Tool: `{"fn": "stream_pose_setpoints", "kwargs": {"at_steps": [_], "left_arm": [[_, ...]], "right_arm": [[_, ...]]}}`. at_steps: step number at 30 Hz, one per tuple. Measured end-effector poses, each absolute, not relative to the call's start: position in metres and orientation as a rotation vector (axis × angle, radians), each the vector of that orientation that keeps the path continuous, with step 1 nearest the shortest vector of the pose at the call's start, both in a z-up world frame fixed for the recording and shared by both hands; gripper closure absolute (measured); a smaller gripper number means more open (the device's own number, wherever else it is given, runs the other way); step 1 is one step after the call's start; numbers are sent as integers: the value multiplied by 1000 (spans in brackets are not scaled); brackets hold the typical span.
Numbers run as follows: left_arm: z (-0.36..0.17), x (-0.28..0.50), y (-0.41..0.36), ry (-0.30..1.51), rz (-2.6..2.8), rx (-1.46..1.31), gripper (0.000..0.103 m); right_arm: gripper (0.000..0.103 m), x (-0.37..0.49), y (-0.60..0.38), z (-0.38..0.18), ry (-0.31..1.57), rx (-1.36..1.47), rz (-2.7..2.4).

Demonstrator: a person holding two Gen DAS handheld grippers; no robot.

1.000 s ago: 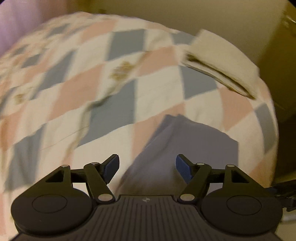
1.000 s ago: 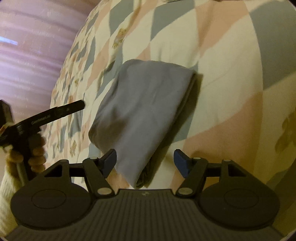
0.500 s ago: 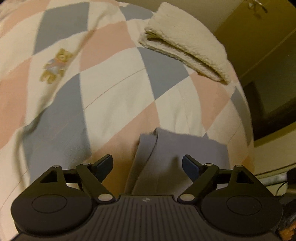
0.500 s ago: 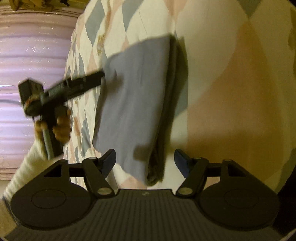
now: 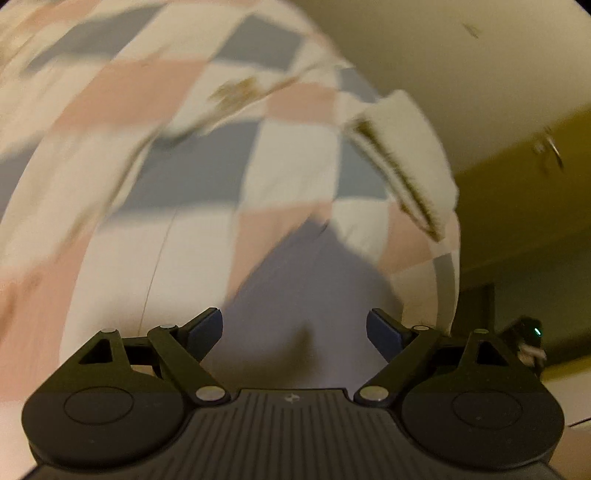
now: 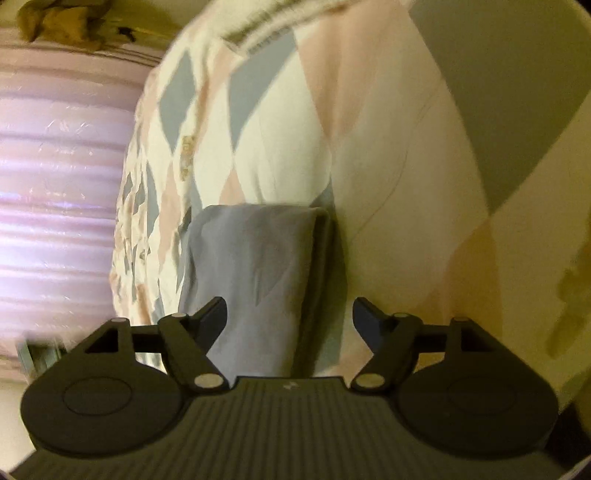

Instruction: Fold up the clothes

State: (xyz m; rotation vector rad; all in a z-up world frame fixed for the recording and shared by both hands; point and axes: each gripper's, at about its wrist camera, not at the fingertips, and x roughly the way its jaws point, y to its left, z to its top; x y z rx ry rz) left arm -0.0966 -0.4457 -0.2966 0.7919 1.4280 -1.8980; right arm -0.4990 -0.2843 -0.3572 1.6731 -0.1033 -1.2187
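A folded grey garment (image 5: 306, 295) lies on a bed with a diamond-patterned quilt (image 5: 177, 155) in pink, grey and white. My left gripper (image 5: 294, 330) is open just above the near part of the garment and holds nothing. In the right wrist view the same grey garment (image 6: 255, 266) lies folded in a narrow rectangle, with its layered edge on the right. My right gripper (image 6: 289, 317) is open over its near end and holds nothing.
A folded cream towel (image 5: 402, 155) lies on the quilt beyond the grey garment, near the bed's right edge; its edge shows in the right wrist view (image 6: 273, 22). A pink curtain (image 6: 55, 184) hangs left of the bed. A dark door (image 5: 535, 177) stands to the right.
Both grippers have swung around above the grey garment and stayed open. The left view has turned, so the cream towel now sits at the right. The left gripper has left the right wrist view.
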Motion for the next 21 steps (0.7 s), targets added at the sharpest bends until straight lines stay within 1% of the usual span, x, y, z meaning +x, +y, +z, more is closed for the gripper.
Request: {"fn": "stream_pose_setpoints", "kwargs": {"at_steps": [2, 5, 8, 11, 14, 18, 20, 21], "left_arm": [[-312, -77, -416, 1533, -1794, 733, 16], [-332, -61, -375, 1627, -1678, 624, 16], [-350, -65, -346, 1723, -1608, 495, 16], [-359, -82, -331, 1721, -1604, 385, 16], [-376, -90, -321, 1754, -1548, 206, 16], [-390, -95, -314, 1754, -1463, 13, 16], [-393, -99, -312, 1721, -1444, -22, 17], [-394, -102, -311, 1701, -1438, -35, 18]], "right_arm": [[31, -502, -299, -361, -70, 1641, -1230], [31, -509, -326, -350, 56, 1523, -1268], [31, -520, -351, -333, 163, 1418, -1227], [30, -519, -387, -324, 311, 1359, -1054], [30, -500, -432, -325, 469, 1323, -873], [30, -473, -478, -346, 641, 1318, -644], [31, -465, -496, -364, 727, 1312, -555], [31, -465, -503, -372, 743, 1322, -512]]}}
